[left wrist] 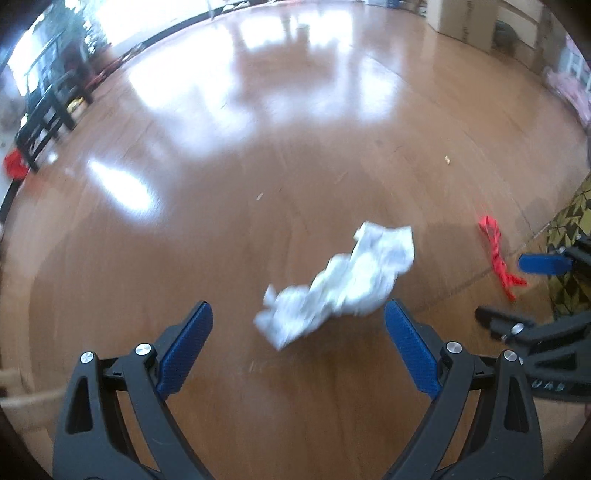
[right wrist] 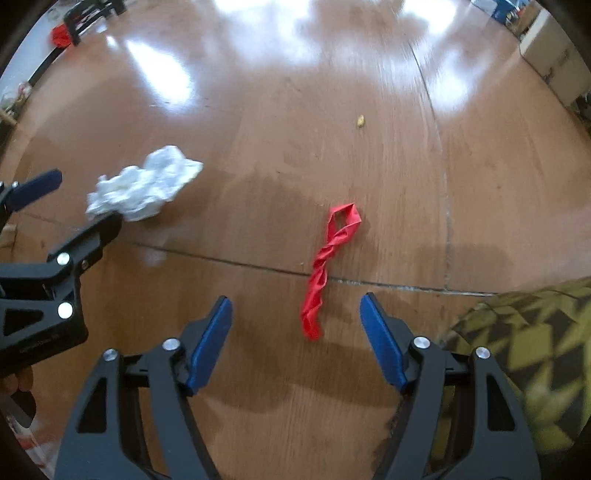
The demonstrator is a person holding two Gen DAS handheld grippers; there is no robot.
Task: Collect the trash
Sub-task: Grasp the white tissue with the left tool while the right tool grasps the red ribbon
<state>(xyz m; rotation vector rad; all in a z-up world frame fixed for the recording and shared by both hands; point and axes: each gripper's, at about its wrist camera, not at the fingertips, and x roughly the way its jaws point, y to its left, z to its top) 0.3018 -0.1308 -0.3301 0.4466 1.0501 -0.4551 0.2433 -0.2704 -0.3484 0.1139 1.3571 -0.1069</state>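
Observation:
A crumpled white paper wad [left wrist: 340, 284] lies on the wooden floor, just ahead of my left gripper [left wrist: 299, 314], which is open and empty with the wad's near end between its fingertips. The wad also shows in the right wrist view [right wrist: 144, 184]. A twisted red plastic strip [right wrist: 328, 266] lies on the floor ahead of my right gripper [right wrist: 295, 306], open and empty, the strip's near end between its fingertips. The strip also shows in the left wrist view [left wrist: 496, 254]. The right gripper [left wrist: 517, 291] shows at the right edge there; the left gripper [right wrist: 85, 199] shows at the left here.
A small yellowish crumb [right wrist: 360, 120] lies farther out on the floor. A patterned yellow-black cloth [right wrist: 524, 350] lies at the right. A dark table [left wrist: 48, 107] and a red object [left wrist: 14, 164] stand far left. Cardboard boxes [left wrist: 465, 22] stand at the back right.

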